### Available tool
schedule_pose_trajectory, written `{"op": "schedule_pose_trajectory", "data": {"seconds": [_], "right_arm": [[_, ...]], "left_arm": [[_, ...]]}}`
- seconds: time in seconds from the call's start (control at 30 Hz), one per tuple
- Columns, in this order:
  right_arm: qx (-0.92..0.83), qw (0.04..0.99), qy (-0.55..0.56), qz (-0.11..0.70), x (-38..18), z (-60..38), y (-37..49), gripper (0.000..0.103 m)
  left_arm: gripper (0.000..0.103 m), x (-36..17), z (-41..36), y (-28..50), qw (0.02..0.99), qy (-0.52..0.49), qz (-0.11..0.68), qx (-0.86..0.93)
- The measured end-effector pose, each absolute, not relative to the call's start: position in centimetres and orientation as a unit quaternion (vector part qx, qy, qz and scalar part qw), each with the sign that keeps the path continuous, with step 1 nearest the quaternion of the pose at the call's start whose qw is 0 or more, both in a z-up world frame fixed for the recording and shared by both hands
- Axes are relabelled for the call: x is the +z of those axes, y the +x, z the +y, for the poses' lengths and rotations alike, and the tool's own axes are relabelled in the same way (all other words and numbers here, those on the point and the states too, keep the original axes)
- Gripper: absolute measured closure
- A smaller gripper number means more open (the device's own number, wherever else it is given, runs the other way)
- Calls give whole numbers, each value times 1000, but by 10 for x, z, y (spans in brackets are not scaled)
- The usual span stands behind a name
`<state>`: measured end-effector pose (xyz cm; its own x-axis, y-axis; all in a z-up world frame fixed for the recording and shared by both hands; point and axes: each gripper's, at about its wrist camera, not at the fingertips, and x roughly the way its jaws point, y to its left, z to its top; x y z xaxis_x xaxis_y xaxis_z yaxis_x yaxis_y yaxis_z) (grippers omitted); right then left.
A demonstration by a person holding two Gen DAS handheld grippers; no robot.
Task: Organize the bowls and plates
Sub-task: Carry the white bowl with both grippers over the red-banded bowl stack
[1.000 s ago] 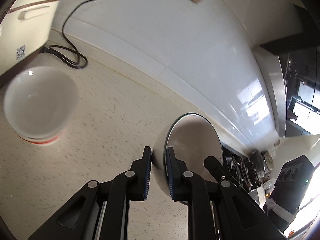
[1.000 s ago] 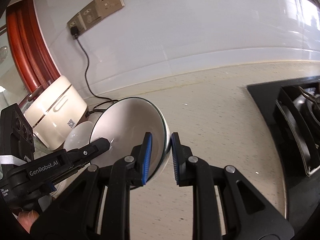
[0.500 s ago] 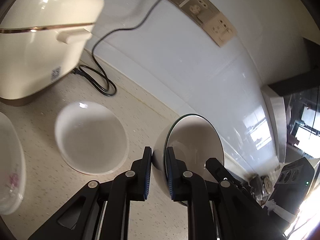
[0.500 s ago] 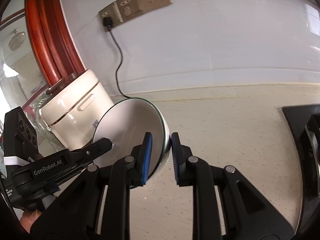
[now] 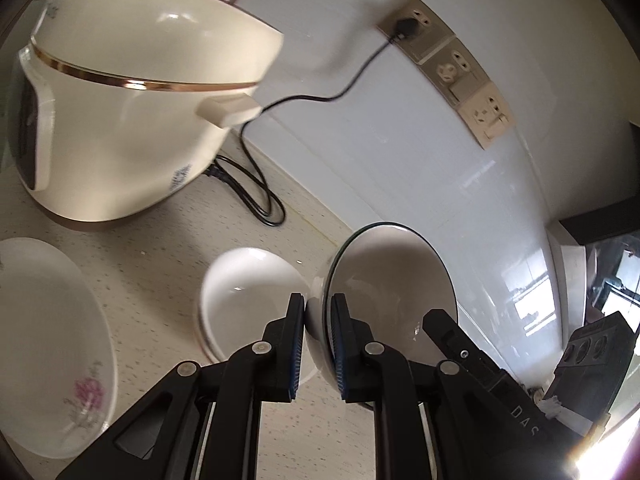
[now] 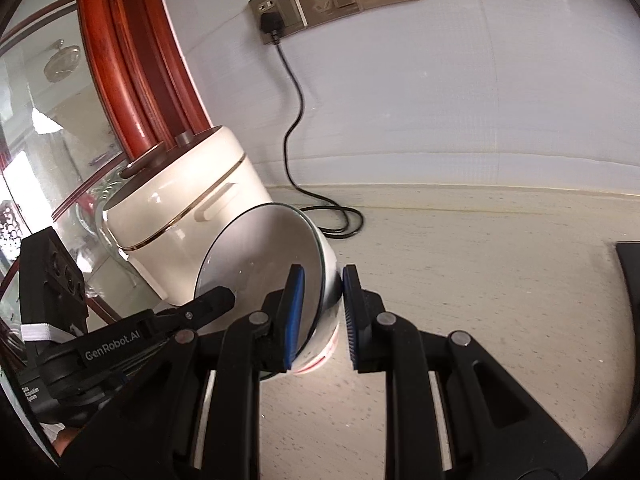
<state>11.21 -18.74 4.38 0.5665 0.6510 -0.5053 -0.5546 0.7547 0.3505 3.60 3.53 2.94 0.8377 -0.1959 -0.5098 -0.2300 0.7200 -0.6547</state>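
A white bowl with a dark rim [image 5: 392, 288] hangs tilted on its side above the counter, held by both grippers on opposite edges. My left gripper [image 5: 318, 344] is shut on its near rim, one pad inside and one outside. My right gripper [image 6: 320, 316] is shut on the other rim of the same bowl [image 6: 256, 256]. A second white bowl [image 5: 248, 292] rests on the counter just left of the held one, partly hidden by my left fingers. A white plate with a pink flower [image 5: 48, 340] lies at the far left.
A cream rice cooker [image 5: 132, 112] stands behind the plate and bowl, its black cord [image 5: 260, 192] looping to a wall socket [image 6: 272, 24]. A black stove edge [image 6: 630, 280] shows at the right. The speckled counter [image 6: 480, 260] runs to the white wall.
Both grippers carried the held bowl along the counter toward the rice cooker. The resting bowl now sits close beside it, and the flowered plate has come further into view.
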Motion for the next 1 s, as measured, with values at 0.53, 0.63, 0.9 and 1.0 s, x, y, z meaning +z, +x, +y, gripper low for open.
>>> {"op": "schedule_pose_trajectory", "data": {"seconds": [0.53,0.63,0.9,1.0], "right_arm": [[368,856,53,360,5,-152,129,80],[367,854,49,366,-1,-149,130,80],[363,852,40,375,-11,-150,130,80],[361,852,38,378,-12,-149,130,80]], "left_arm": [[89,5,58,42,876,-371,300,70],[89,2,59,43,876,-369,302,76],[89,-2,58,45,876,-361,309,85],[89,-2,57,45,877,-357,309,89]]}}
